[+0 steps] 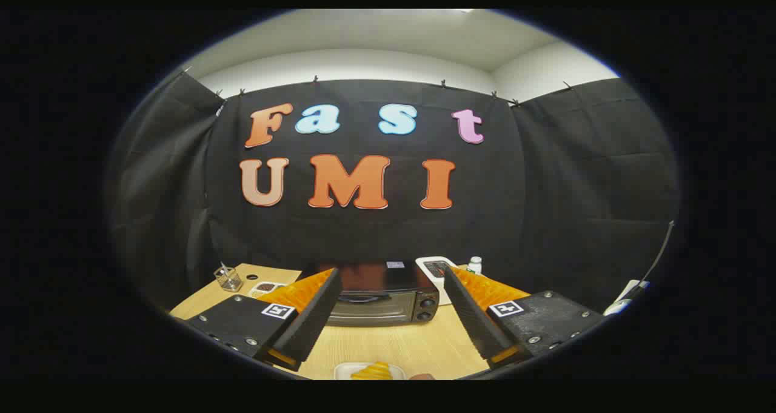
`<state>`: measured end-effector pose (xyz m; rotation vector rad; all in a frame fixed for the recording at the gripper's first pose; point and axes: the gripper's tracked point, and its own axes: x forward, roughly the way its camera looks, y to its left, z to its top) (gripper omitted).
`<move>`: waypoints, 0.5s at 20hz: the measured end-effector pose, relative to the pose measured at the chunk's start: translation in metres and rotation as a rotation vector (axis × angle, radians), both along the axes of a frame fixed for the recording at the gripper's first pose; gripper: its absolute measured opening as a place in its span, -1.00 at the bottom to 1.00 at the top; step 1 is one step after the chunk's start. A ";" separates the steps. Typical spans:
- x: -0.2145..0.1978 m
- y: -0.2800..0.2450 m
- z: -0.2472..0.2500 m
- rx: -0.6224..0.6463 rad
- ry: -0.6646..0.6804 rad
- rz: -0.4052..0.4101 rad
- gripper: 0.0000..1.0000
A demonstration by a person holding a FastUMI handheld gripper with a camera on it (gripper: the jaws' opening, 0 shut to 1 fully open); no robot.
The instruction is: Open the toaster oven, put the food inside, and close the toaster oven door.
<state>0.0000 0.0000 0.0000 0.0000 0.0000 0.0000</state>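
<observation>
1. On the tabletop (388,346), at twelve o'clock from the tongs (388,285), stands the toaster oven (379,301), its door shut and its knobs on the right of the front.
2. The tongs are spread wide and grasp nothing; the oven shows in the gap beyond the fingers (309,322).
3. The food (371,372), yellow and lumpy, lies on a white plate (345,372) at six o'clock, nearer than the fingertips.
4. The oven looks like a stiff, heavy metal box; its door probably hinges low, so the handle along the top of the glass seems the place to hook and pull down.
5. The food looks soft and light: a gentle pinch across its middle should hold without crushing it.
6. A clear glass (228,278) stands at ten o'clock, well apart.
</observation>
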 end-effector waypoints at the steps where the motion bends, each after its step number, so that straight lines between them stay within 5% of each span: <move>1: 0.001 -0.002 0.001 -0.004 -0.001 -0.006 1.00; 10: 0.001 -0.004 -0.007 0.016 0.018 -0.017 1.00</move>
